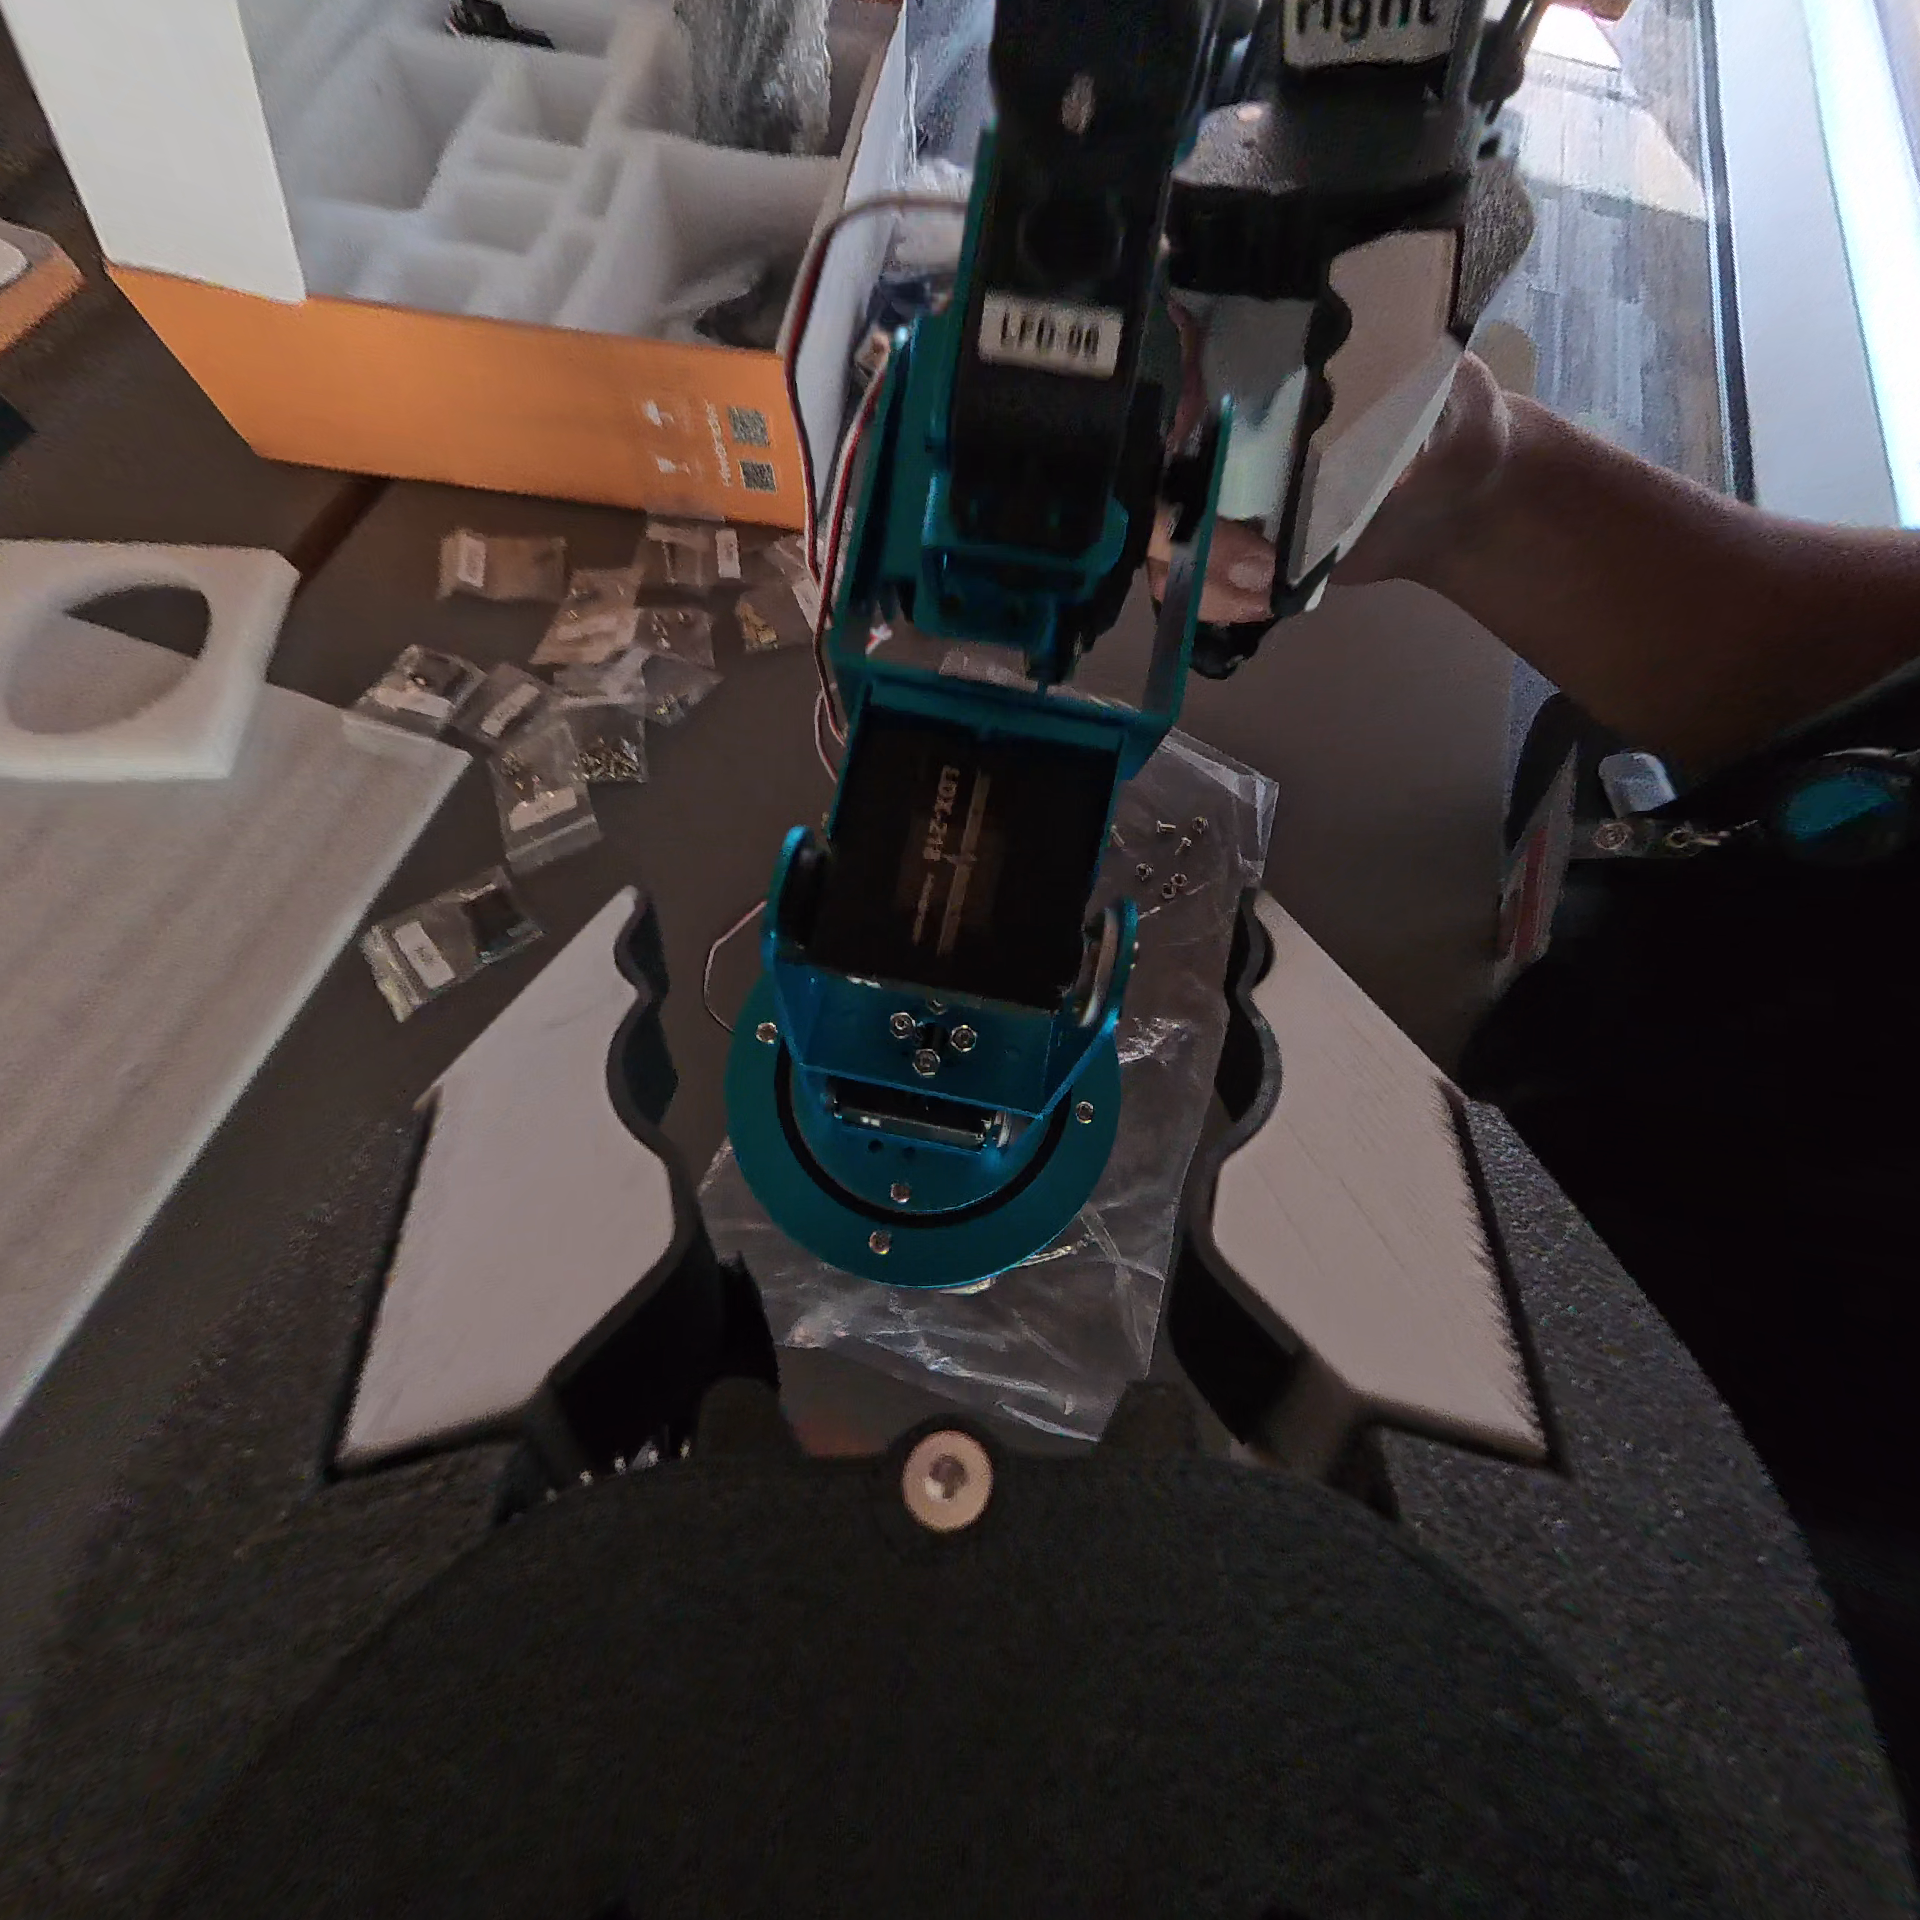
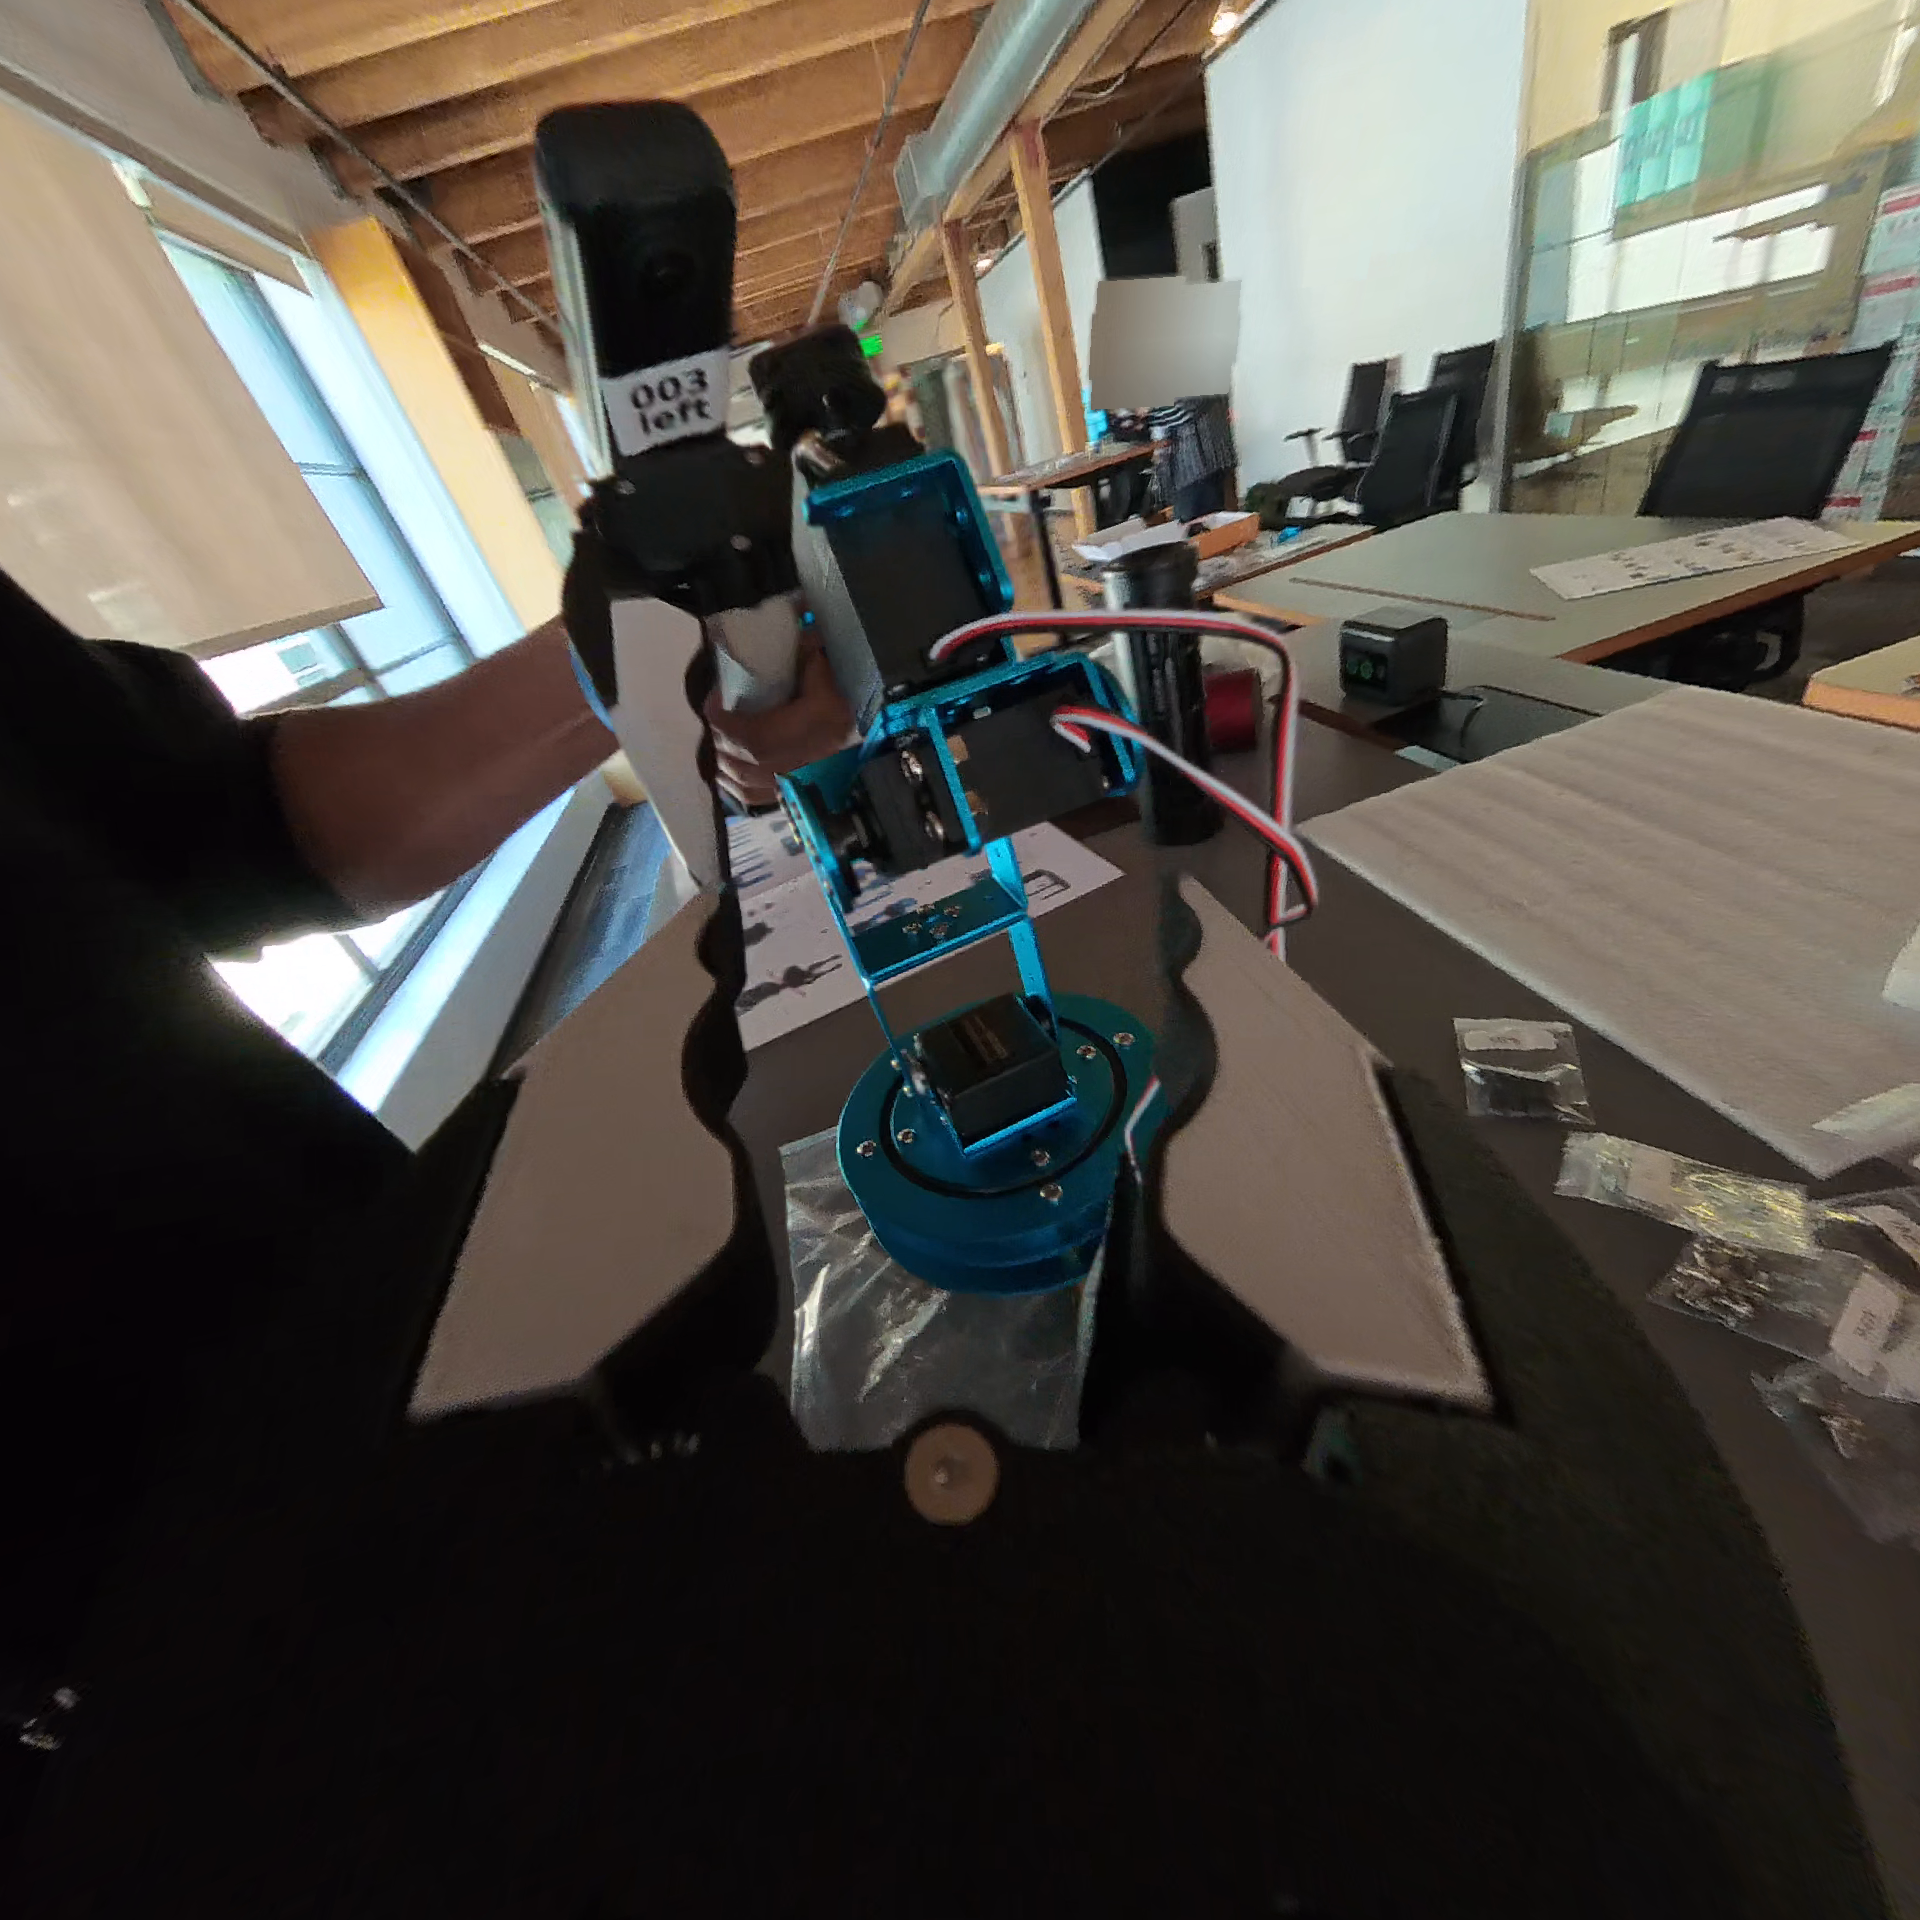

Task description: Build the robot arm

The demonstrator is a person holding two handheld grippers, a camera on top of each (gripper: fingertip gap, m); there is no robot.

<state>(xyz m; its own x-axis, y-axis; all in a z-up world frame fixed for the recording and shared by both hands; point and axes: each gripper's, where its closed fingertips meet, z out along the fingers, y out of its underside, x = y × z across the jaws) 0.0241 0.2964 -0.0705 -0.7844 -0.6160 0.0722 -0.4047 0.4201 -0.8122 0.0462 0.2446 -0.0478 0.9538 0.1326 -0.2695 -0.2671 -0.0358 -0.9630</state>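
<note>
The left gripper (image 1: 940, 1049) has its jaws spread wide, one finger (image 1: 540, 1174) at 9 o'clock and the other (image 1: 1361, 1164) at 3 o'clock of a small blue robot arm (image 1: 935, 1039). The arm's round base (image 1: 904, 1216) sits between the fingers without touching either, on a clear plastic bag (image 1: 977, 1340) lying on the dark table (image 1: 343, 551). A few loose screws (image 1: 1169, 852) lie on the bag at 1 o'clock of the base.

In the right wrist view, the right gripper (image 2: 961, 1049) is likewise spread apart, its fingers (image 2: 613, 1184) flanking the same base (image 2: 987, 1153) with a gap on each side; whether the right-hand finger brushes the base rim is hard to say, as that edge is blurred. The arm rises from the base toward 12 o'clock, blue brackets holding black servos (image 2: 987, 1081), with red, white and black wires (image 2: 1226, 790) looping off at 2 o'clock.

Farther out, each view shows the other gripper held by a hand (image 2: 769, 727) beside the arm's upper links: at 11 o'clock in the right view, at 1 o'clock in the left.

In the left view, small bags of parts (image 1: 561, 717) are scattered at 10 o'clock, an open orange box (image 1: 499, 384) with white foam lies beyond them at 11 o'clock, and a white foam sheet (image 1: 156, 914) is at 9 o'clock. In the right view, a printed sheet (image 2: 821, 956) lies behind the arm, and a black cylinder (image 2: 1169, 686) stands at 1 o'clock.
</note>
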